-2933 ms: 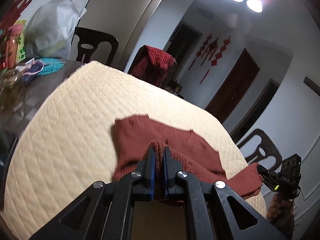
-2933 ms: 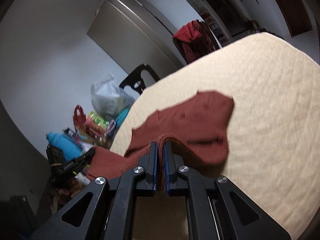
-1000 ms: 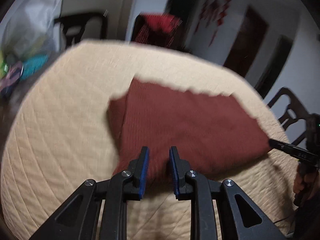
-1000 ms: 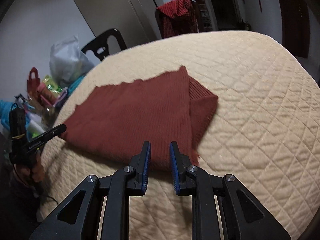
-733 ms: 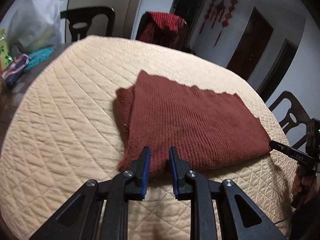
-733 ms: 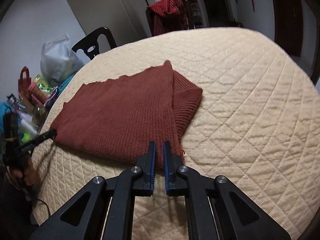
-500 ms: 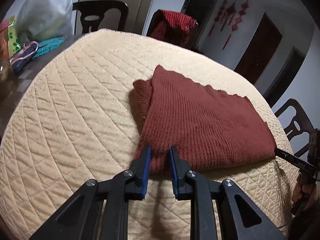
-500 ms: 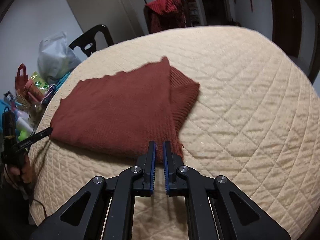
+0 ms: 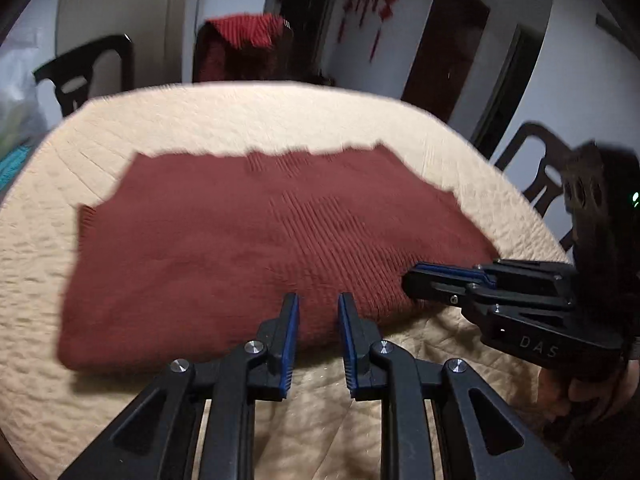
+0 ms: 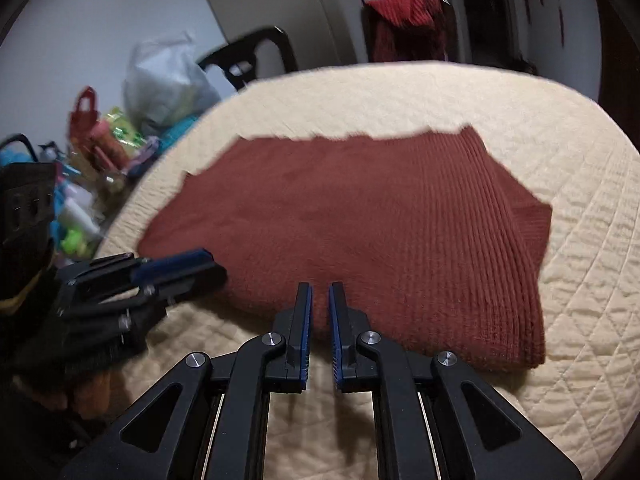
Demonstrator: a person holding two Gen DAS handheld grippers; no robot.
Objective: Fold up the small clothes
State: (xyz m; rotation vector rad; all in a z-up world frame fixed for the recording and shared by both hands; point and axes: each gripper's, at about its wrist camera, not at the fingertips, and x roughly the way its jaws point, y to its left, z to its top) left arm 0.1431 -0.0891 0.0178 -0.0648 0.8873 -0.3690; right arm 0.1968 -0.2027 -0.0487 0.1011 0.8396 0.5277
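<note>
Here, a folded rust-red knitted garment [image 9: 248, 240] lies flat on a cream quilted surface [image 9: 40, 360], one sleeve edge sticking out at its side. The left gripper [image 9: 318, 312] hovers at the garment's near edge, jaws parted and holding nothing. Just beside it, the right gripper [image 10: 320, 304] also sits at that edge, jaws slightly apart, empty.

Both grippers, left gripper [image 9: 318, 304] and right gripper [image 10: 318, 294], now sit side by side at the folded rust-red sweater's [image 9: 256, 240] near edge, jaws parted, no longer clamping it.
</note>
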